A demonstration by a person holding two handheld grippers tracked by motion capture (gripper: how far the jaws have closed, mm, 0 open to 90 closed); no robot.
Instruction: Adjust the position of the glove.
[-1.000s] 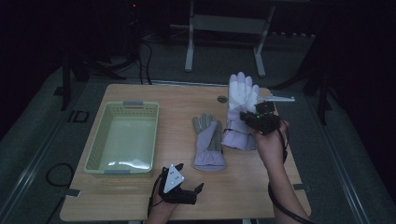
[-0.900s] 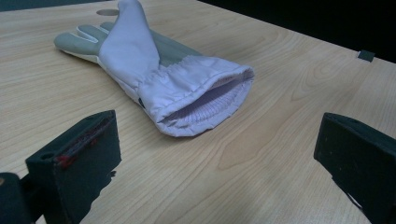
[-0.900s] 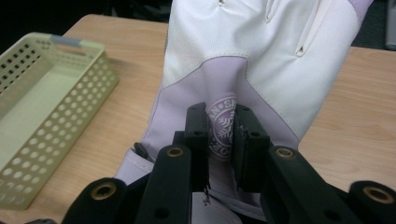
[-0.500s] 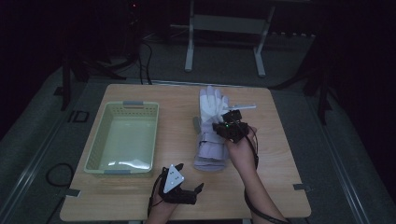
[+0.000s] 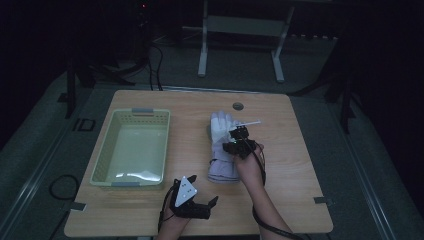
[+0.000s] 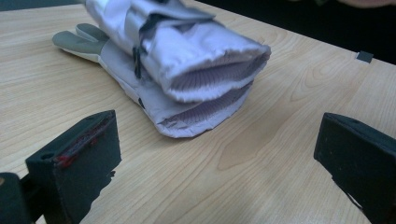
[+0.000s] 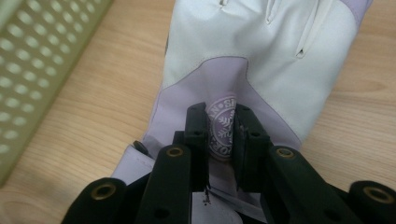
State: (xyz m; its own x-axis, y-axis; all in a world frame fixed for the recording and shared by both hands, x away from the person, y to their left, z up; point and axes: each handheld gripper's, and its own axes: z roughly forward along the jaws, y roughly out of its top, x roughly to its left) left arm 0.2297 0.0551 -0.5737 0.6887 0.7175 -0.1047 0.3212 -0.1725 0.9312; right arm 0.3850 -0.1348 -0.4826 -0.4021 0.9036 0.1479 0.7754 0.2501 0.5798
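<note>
A white and lilac glove (image 5: 220, 127) lies palm-side up on top of a grey and lilac glove (image 6: 88, 44) at the table's middle, fingers pointing away from me. My right gripper (image 5: 240, 141) sits over the top glove (image 7: 261, 51), jaws shut and pinching its fabric at the round logo patch (image 7: 223, 130). In the left gripper view both cuffs face the camera, stacked, with the top glove's cuff (image 6: 210, 60) above. My left gripper (image 5: 200, 195) rests near the table's front edge, short of the cuffs, jaws spread wide with nothing between them.
A pale green basket (image 5: 102, 155) stands at the left of the table, with nothing inside; its holed wall (image 7: 42, 60) is left of the gloves. A thin white stick (image 5: 250, 123) lies just right of the glove fingers. A round grommet (image 5: 237, 106) marks the far edge.
My right gripper has carried the white glove leftward from the table's right side and lowered it onto the grey glove. The left gripper has stayed put.
</note>
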